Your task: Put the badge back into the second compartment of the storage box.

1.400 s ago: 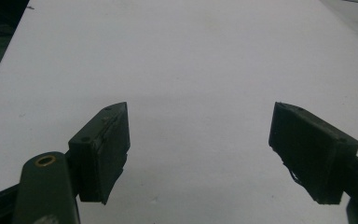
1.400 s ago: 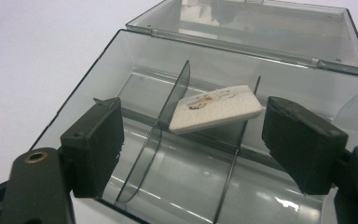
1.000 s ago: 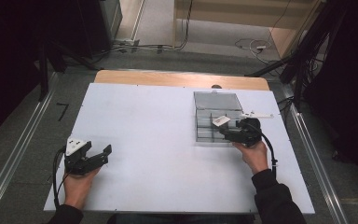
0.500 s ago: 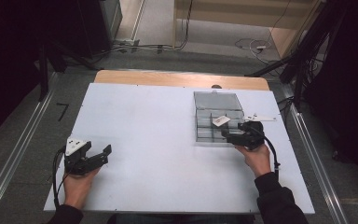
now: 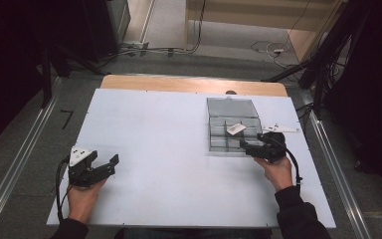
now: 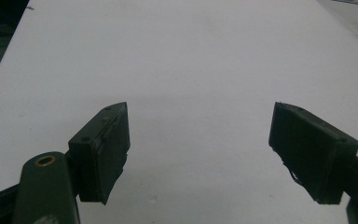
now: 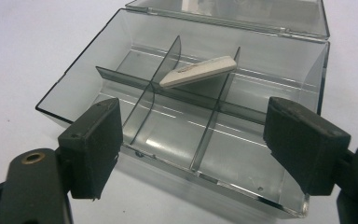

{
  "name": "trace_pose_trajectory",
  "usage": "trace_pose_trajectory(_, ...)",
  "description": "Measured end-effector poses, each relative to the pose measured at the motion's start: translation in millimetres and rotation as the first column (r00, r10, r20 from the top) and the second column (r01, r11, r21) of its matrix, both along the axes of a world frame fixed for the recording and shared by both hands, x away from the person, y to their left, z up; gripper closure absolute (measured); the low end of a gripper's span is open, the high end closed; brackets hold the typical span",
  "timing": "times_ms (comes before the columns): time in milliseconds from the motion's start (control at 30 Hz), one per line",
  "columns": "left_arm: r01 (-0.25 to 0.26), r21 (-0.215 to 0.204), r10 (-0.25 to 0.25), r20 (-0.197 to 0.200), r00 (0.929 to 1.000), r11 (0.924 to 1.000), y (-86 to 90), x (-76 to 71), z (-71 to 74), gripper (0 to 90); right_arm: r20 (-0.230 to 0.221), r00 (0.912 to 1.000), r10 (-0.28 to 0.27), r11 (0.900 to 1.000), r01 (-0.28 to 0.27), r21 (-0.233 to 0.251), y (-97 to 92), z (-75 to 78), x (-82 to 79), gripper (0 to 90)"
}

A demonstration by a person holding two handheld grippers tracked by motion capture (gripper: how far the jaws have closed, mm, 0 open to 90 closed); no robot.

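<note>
Facing the open clear box [image 7: 186,116] from its near side, the right gripper [image 7: 191,144] hovers with its jaws spread wide and nothing between them. Straight ahead of that gripper, a little beyond the jaw tips and roughly centred between them, a single small white piece [image 7: 198,71] lies propped across the dividers [image 7: 165,70] in the middle of the box, tilted, one end higher than the other. Its long axis runs crosswise to the gripper's line of reach, nearly parallel to the gap between the jaws, so I would judge a turn of the wrist is needed before the jaws could close across its narrow width. From the high view the right gripper [image 5: 258,148] sits just at the box's [image 5: 231,107] front corner, with the white piece [image 5: 236,129] close ahead of it. The left gripper [image 5: 102,167] is well apart on the bare white surface [image 5: 154,139], likewise released and empty, so the right one is far nearer. By count: one box with its lid [image 5: 231,105] thrown back, one white piece inside it, another white item [image 5: 281,128] just behind the right gripper, two grippers.
</note>
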State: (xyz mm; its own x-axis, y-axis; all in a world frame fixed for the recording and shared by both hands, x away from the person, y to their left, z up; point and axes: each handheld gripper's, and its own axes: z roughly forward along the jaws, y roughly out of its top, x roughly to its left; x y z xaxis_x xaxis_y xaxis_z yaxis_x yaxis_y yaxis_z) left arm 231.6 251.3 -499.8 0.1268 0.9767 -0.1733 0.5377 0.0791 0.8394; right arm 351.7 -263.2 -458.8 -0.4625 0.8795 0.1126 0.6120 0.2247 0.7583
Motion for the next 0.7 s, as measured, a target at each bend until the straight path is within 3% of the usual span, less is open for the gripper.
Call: trace_pose_trajectory(700, 0.002, 0.001, -0.002, 0.003, 1.0, 1.0, 0.0, -0.2, 0.7, 20.3, 0.003, 0.9999, -0.014, 0.9998, 0.014, 0.011, -14.9, -0.4, -12.9, 18.4)
